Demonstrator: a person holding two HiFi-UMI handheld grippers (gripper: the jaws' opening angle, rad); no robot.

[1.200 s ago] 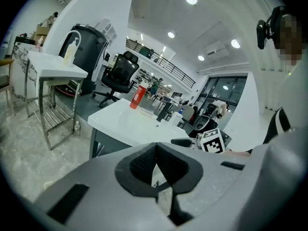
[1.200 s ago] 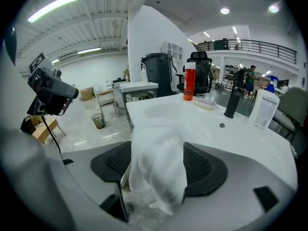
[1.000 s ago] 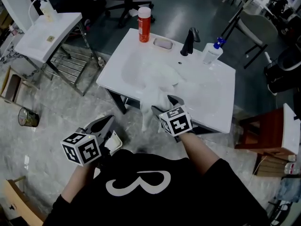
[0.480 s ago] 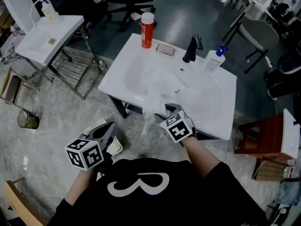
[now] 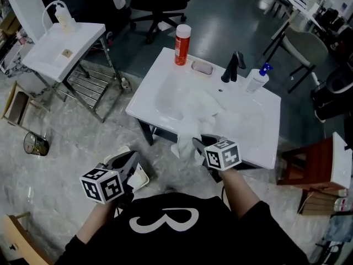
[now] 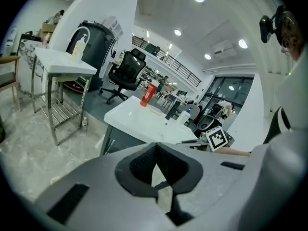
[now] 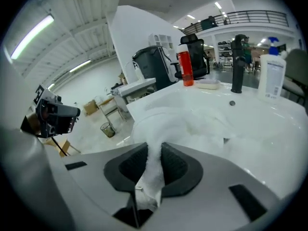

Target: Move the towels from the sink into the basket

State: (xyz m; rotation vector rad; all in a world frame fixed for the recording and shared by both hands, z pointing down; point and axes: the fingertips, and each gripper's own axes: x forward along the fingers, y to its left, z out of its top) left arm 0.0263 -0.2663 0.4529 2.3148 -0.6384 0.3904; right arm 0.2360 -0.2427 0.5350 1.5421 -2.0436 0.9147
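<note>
As right gripper (image 7: 153,172) closes, pinched towel (image 7: 166,121) trails sinkward.

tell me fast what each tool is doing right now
left tool: closed, empty
right tool: closing on the towel, which is pinched between its jaws

White towels (image 5: 194,105) in white sink (image 5: 259,139); at sink's back edge white-capped red bottle (image 5: 182,44), black tap (image 5: 232,68); grey mottled floor (image 5: 60,164) beside sink.

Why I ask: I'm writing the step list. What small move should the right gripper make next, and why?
Probably finish the squeeze, then lift: the jaws of the right gripper are closing on a corner of the towel, whose bulk lies draped over the sink.
</note>
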